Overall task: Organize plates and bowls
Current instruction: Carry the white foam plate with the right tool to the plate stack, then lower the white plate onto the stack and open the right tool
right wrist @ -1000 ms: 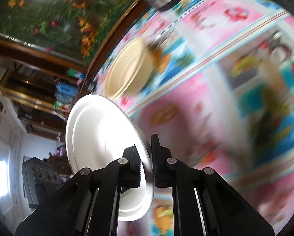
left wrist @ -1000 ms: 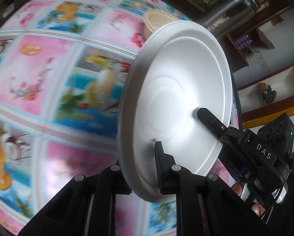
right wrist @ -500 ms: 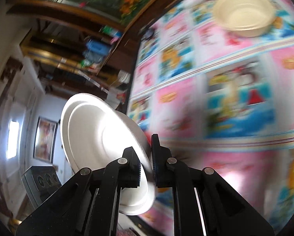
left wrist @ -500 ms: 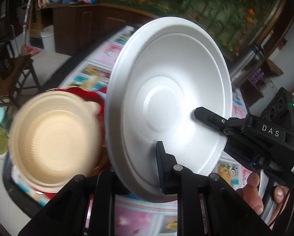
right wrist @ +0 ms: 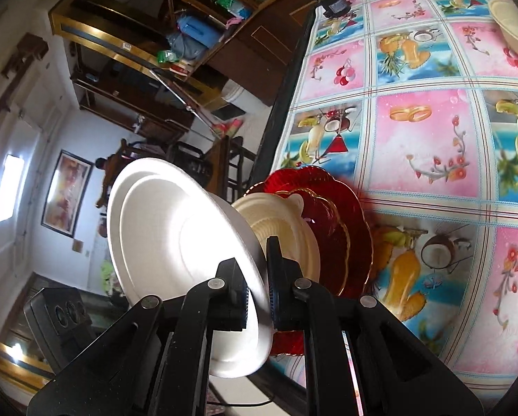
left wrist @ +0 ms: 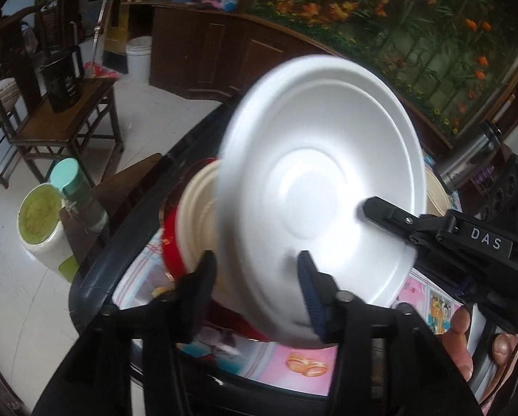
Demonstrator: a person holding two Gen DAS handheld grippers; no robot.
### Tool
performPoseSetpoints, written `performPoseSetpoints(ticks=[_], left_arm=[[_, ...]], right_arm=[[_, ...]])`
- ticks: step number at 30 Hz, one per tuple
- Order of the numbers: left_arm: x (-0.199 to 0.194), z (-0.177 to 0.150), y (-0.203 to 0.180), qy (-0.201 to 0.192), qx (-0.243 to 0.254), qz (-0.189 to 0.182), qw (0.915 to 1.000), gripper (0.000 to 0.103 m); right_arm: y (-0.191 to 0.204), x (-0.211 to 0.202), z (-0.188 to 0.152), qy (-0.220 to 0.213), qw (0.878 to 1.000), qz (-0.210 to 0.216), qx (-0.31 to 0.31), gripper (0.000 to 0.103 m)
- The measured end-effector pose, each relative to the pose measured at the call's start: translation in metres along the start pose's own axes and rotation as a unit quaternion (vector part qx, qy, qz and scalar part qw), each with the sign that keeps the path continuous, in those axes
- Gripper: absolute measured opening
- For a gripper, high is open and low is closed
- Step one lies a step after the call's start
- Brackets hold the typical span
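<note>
A white plate point(left wrist: 314, 201) is held on edge above the table corner. My right gripper point(right wrist: 257, 303) is shut on its rim; the plate shows in the right wrist view point(right wrist: 175, 246) too. My left gripper point(left wrist: 255, 284) is open, its fingers standing wide on either side of the plate's lower rim. Behind the plate a cream bowl point(right wrist: 286, 228) sits on a red scalloped plate point(right wrist: 342, 222) near the table edge; both show in the left wrist view, the bowl point(left wrist: 196, 215) and the red plate point(left wrist: 170, 239). The right gripper also shows at the right of the left wrist view point(left wrist: 366, 209).
The table has a pink and blue fruit-pattern cloth point(right wrist: 429, 145). Another cream bowl point(right wrist: 512, 24) stands at its far side. A steel flask point(left wrist: 467, 163) stands behind. Off the table edge are a jar point(left wrist: 82, 201), a tub point(left wrist: 42, 228) and wooden chairs point(left wrist: 61, 121).
Both grippers swung the white plate across the table to the corner over the cream bowl and red plate. My left gripper, shut on the rim before, has opened.
</note>
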State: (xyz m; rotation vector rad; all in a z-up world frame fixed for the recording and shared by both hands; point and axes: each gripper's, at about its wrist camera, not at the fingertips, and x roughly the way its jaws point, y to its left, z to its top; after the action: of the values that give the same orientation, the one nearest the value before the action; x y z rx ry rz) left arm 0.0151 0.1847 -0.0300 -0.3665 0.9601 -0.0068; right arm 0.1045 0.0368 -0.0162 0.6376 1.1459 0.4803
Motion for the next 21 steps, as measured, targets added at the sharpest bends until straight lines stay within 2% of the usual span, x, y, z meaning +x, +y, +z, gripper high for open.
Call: performPoseSetpoints(ticks=[10,16,18,20,21], left_arm=[[-0.017,-0.005,0.036,-0.029,-0.045,0.018,0.9984,0.058],[-0.006,0.002,0.05,-0.023,-0.065,0.02,0.9974,0.058],[-0.003,0.004,0.05,-0.019,-0.07,0.02,0.9972,0.058],[0.0,0.005,0.052,-0.016,-0.075,0.019,0.9969,0.058],[0.001,0.006,0.053,-0.015,-0.077,0.019,0.9967,0.058]], right_arm=[[0.009,0.022,-0.009,0.013,0.999,-0.046,-0.021,0.009],[0.019,0.027,-0.008,0.026,0.995,-0.09,-0.035,0.01],[0.022,0.031,-0.007,0.042,0.994,-0.099,-0.035,0.013],[0.024,0.032,-0.003,0.048,0.993,-0.099,-0.032,0.022],[0.027,0.032,-0.002,0.048,0.993,-0.103,-0.035,0.031]])
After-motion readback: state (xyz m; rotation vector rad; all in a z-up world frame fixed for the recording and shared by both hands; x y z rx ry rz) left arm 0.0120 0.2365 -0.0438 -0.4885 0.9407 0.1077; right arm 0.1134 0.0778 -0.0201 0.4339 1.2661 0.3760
